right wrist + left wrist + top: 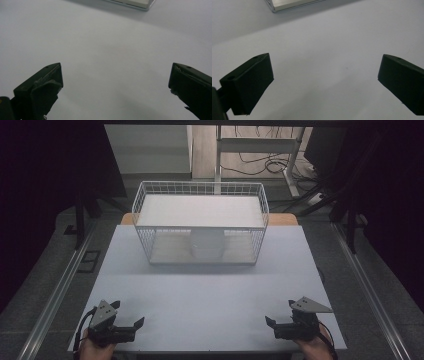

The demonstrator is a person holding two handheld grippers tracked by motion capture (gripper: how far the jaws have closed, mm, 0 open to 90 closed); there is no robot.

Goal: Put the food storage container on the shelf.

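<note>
2 hand-held grippers [128,314] [278,318], jaws wide

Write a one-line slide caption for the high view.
Two open claws, left and right, rest at the near edge of a white table, facing a white wire basket.

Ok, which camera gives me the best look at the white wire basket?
The high view: it shows the whole white wire basket at the table's far side, with a white round container seen through its front mesh. The left gripper view catches a pale corner at its top edge, and the right gripper view likewise; I cannot tell whether these belong to the basket.
</note>
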